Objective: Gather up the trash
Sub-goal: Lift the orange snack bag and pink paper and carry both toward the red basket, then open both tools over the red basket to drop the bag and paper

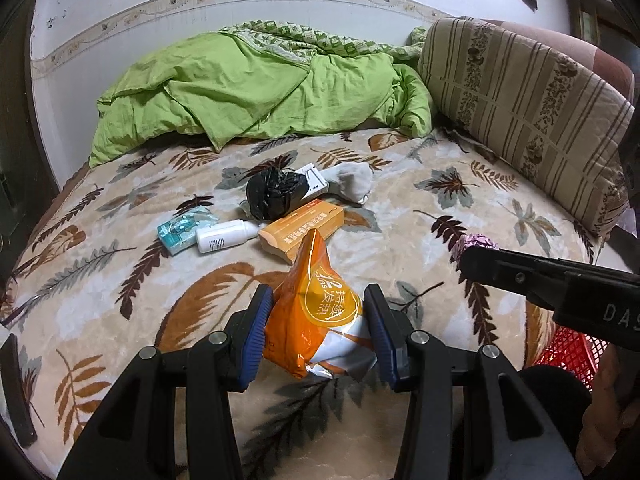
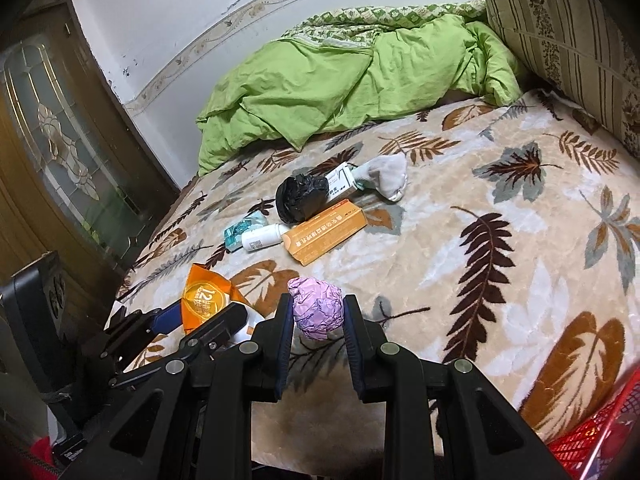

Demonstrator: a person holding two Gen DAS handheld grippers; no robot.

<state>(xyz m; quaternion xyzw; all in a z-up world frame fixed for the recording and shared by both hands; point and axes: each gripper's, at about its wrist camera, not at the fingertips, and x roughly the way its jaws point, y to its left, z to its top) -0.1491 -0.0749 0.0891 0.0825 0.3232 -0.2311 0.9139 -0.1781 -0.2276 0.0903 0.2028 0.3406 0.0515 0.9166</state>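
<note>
My left gripper (image 1: 318, 330) is shut on an orange heat-pack wrapper (image 1: 316, 312), held above the bed's near edge; the wrapper also shows in the right wrist view (image 2: 204, 300). My right gripper (image 2: 316, 318) is shut on a crumpled pink paper ball (image 2: 318, 308), seen at the right in the left wrist view (image 1: 476, 244). Mid-bed lie an orange box (image 1: 304, 228), a black bag (image 1: 276, 196), a white bottle (image 1: 226, 236), a teal tissue pack (image 1: 182, 232), a white box (image 1: 314, 180) and a grey sock (image 1: 352, 182).
A red mesh basket (image 1: 568, 354) stands at the bed's near right corner, also in the right wrist view (image 2: 596, 436). A green quilt (image 1: 256, 96) is heaped at the far side. A striped cushion (image 1: 528, 108) leans at the right. A wooden door (image 2: 60, 152) is left of the bed.
</note>
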